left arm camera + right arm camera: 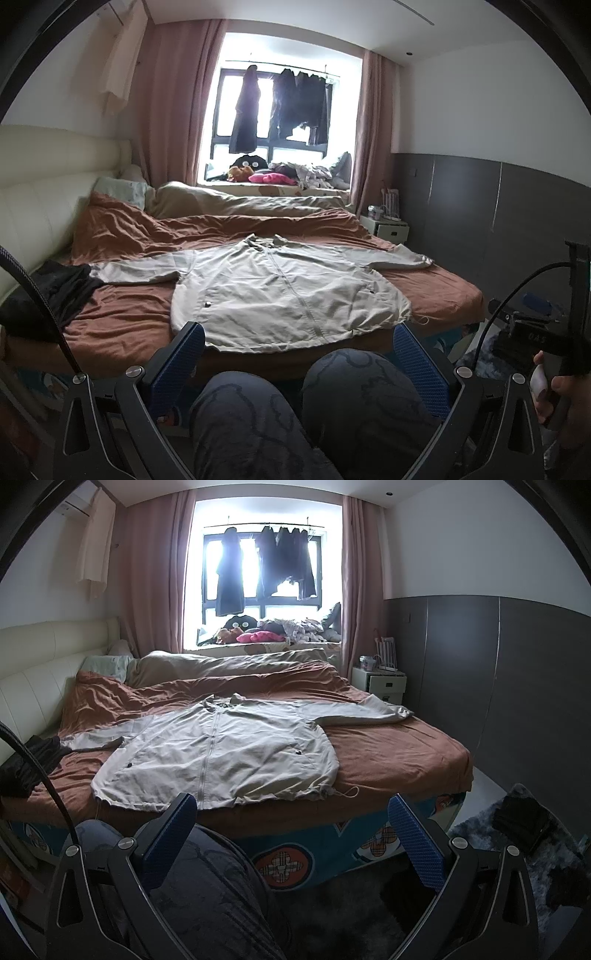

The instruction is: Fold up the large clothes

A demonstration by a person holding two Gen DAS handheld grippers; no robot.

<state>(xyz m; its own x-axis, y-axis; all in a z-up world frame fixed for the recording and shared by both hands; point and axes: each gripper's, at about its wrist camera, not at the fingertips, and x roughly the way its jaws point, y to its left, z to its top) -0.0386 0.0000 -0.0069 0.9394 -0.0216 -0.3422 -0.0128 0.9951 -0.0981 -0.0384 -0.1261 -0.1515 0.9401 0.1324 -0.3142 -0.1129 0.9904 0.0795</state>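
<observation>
Bedroom, bed (388,760) | beige jacket (221,749) lay flat, unfolded | left gripper (299,354), right gripper (291,823) gaped, empty | folding not begun

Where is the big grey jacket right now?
The grey jacket lies flat, sleeves spread, on the brown bed sheet near the bed's front edge, in the middle of both views. A black garment lies by its left sleeve.

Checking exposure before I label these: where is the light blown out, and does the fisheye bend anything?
Left wrist view: window blown white, hanging clothes in silhouette, headboard bowed. Right wrist view: same window glare, wall panel seams curve; jacket evenly lit, sharp.
</observation>
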